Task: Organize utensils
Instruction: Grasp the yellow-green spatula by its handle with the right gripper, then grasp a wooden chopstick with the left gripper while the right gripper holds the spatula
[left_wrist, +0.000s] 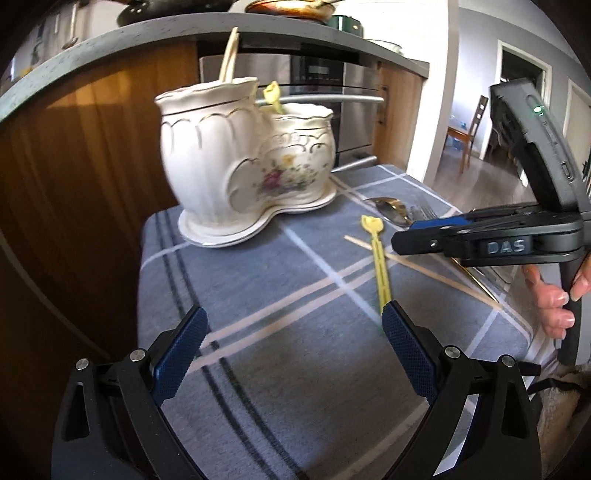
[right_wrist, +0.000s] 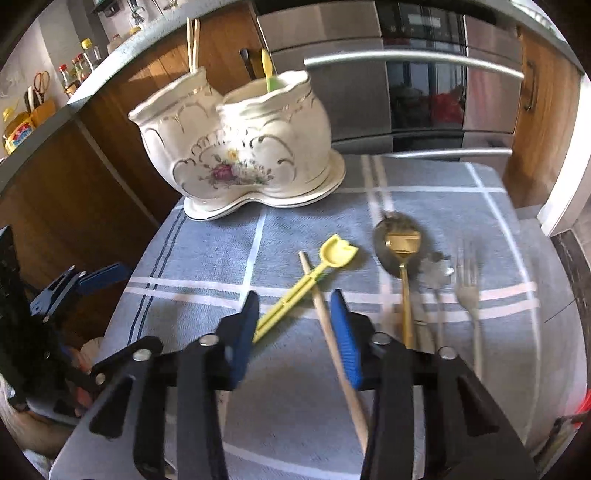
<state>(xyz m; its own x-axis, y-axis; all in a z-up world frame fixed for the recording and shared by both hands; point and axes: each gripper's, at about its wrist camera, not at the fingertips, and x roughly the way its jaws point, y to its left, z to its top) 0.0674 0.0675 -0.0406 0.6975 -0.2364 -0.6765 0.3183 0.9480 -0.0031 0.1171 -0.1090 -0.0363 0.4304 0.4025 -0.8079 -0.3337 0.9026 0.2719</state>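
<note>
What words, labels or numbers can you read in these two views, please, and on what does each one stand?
"DAS": raised letters on the side of the right gripper, seen from the left wrist.
Bottle labels on the counter: too small and blurred to read.
Oven display: no readable figures.
Holder: raised lettering above the flowers, too blurred to read.

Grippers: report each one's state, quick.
Left gripper: open, empty.
Right gripper: open, holding nothing, above the chopstick and yellow pick.

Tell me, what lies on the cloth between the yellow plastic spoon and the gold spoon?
One wooden chopstick, seen in the right wrist view, beside the yellow plastic spoon, left of the gold spoon.
</note>
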